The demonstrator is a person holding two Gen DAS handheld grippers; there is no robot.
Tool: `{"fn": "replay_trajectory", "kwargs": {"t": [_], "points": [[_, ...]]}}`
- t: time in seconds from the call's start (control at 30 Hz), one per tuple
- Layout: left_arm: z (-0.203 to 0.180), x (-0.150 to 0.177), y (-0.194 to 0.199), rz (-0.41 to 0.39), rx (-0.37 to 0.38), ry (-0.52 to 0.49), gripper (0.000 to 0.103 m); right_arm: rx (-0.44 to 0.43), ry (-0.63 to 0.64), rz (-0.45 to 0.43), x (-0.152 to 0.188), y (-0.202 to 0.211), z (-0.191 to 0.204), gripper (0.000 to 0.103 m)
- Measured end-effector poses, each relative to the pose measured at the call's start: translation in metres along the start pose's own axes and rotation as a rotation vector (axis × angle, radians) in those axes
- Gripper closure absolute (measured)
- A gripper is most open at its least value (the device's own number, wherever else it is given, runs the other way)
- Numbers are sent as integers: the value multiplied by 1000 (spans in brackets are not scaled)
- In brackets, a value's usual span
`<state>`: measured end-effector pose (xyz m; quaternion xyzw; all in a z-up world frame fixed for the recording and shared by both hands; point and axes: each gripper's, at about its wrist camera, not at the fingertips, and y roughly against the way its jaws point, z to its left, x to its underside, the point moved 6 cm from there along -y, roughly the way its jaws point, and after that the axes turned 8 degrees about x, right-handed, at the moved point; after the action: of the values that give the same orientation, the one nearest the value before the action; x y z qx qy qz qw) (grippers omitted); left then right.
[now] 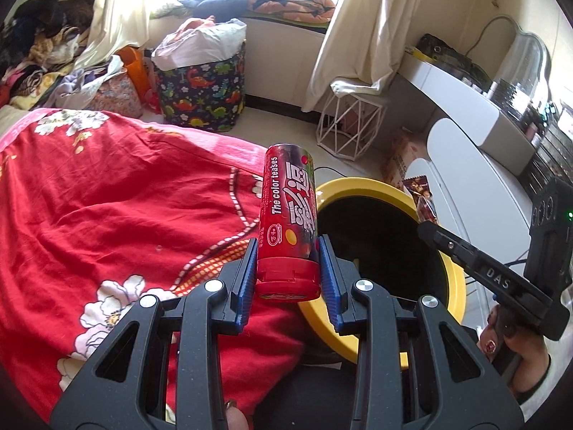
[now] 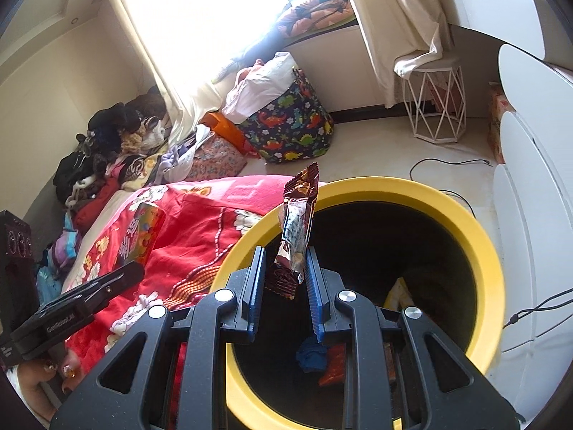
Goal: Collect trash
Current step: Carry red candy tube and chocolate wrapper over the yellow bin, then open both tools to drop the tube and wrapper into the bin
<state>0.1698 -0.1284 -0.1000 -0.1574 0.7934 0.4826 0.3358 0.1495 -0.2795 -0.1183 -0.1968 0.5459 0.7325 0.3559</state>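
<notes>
I read the yellow-rimmed bin (image 2: 476,236) as the main container: its dark interior holds a blue crumpled item (image 2: 311,356), an orange-red wrapper (image 2: 333,369) and a pale yellowish scrap (image 2: 397,295) near the bottom; other contents are too dark to identify. My left tongs (image 1: 288,251) are clamped on a red candy tube (image 1: 288,215), cap end toward the camera, held above the edge of the red floral bedspread (image 1: 107,215) just beside the bin rim (image 1: 365,184). My right tongs (image 2: 284,268) grip a brown snack wrapper (image 2: 297,229), held upright over the near rim of the bin (its lower end sits between the blue pads). A dinosaur-print fabric basket (image 2: 290,125) on the floor is stuffed with white and pink cloth (image 2: 265,82). A white wire stool (image 2: 437,104) stands under the curtain (image 2: 394,18). The clothing pile (image 2: 107,150) at the far end of the bed is a jumble I cannot separate into items. The white furniture (image 2: 530,143) at right is cut off by the frame edge.
</notes>
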Motion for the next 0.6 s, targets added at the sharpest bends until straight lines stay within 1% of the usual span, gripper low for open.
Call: {"fn": "replay_trajectory", "kwargs": {"t": [0.23, 0.6], "points": [[-19, 5, -8, 24, 22, -38, 77, 19, -36, 8, -2, -1, -20, 81], [-51, 18, -31, 88, 57, -102, 77, 40, -92, 21, -4, -1, -48, 80]]}}
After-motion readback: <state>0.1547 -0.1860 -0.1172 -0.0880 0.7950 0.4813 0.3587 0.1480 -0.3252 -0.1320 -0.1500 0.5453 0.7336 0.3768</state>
